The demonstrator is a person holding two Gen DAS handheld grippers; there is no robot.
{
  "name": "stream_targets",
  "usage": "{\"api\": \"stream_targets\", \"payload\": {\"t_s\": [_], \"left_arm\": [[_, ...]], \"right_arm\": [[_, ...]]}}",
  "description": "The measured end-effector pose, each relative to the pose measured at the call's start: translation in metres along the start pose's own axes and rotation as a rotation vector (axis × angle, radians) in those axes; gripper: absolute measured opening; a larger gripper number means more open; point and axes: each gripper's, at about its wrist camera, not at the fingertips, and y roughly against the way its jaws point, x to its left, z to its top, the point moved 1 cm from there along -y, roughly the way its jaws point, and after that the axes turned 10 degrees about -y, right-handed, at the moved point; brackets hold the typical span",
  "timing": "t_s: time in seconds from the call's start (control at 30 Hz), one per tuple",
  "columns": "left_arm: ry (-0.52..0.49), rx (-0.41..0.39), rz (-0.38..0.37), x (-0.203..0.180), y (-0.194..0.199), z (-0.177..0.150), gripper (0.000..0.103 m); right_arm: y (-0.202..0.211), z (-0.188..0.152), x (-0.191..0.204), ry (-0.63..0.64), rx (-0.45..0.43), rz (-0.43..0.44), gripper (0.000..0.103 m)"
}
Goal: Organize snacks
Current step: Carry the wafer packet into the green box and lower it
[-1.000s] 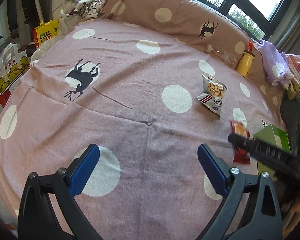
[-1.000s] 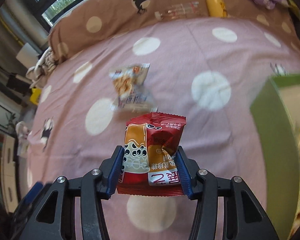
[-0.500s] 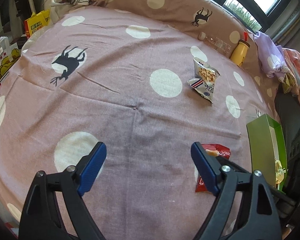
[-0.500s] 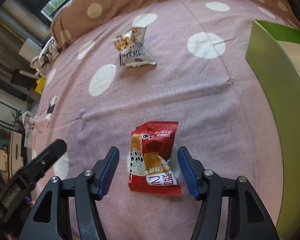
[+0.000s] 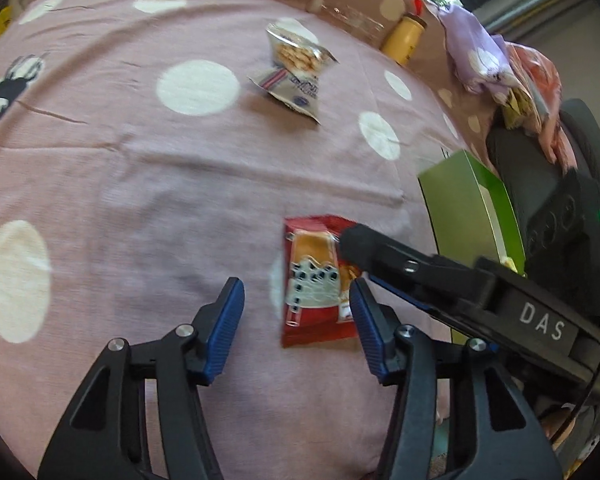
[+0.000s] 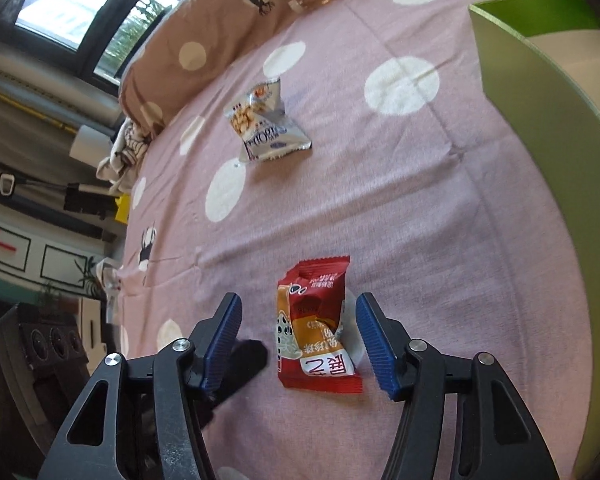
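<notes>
A red snack packet [image 5: 316, 280] [image 6: 316, 332] lies flat on the pink spotted bedspread. My right gripper [image 6: 298, 336] is open, its blue pads either side of the packet without touching it. My left gripper [image 5: 296, 320] is open too, close over the same packet, with the right gripper's black finger [image 5: 384, 252] crossing above the packet's right edge. A silver peanut packet [image 5: 296, 76] [image 6: 264, 124] lies farther off on the bed. A green open box [image 5: 472, 208] [image 6: 540, 92] stands to the right.
A yellow bottle [image 5: 402, 38] and a clear bottle [image 5: 348, 18] lie against the brown spotted pillow [image 6: 204, 28] at the back. Purple and pink cloth [image 5: 484, 56] is piled at the right. The bed's left edge drops to a cluttered floor [image 6: 40, 240].
My right gripper has let go of the red packet, which now lies on the bed, and opened wider. My left gripper has moved right and forward to the packet.
</notes>
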Motion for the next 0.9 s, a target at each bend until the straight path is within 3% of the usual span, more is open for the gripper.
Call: {"api": "stream_targets", "payload": {"t_s": [0.1, 0.2, 0.33, 0.7, 0.9], "left_arm": [[-0.017, 0.027, 0.003, -0.006, -0.011, -0.001, 0.049], [-0.05, 0.024, -0.001, -0.011, -0.015, -0.001, 0.043], [-0.081, -0.003, -0.021, -0.018, -0.016, 0.0, 0.04], [-0.339, -0.284, -0.069, -0.097, 0.022, 0.015, 0.039], [-0.486, -0.322, -0.124, -0.146, 0.01, 0.031, 0.039]], "right_arm": [[-0.008, 0.0, 0.001, 0.004, 0.02, -0.014, 0.056], [-0.016, 0.0, -0.002, -0.003, 0.044, -0.017, 0.042], [-0.012, 0.0, -0.003, -0.004, 0.025, -0.026, 0.041], [0.08, 0.004, 0.004, 0.082, -0.311, 0.007, 0.041], [0.132, 0.016, -0.021, 0.04, -0.496, 0.042, 0.041]]}}
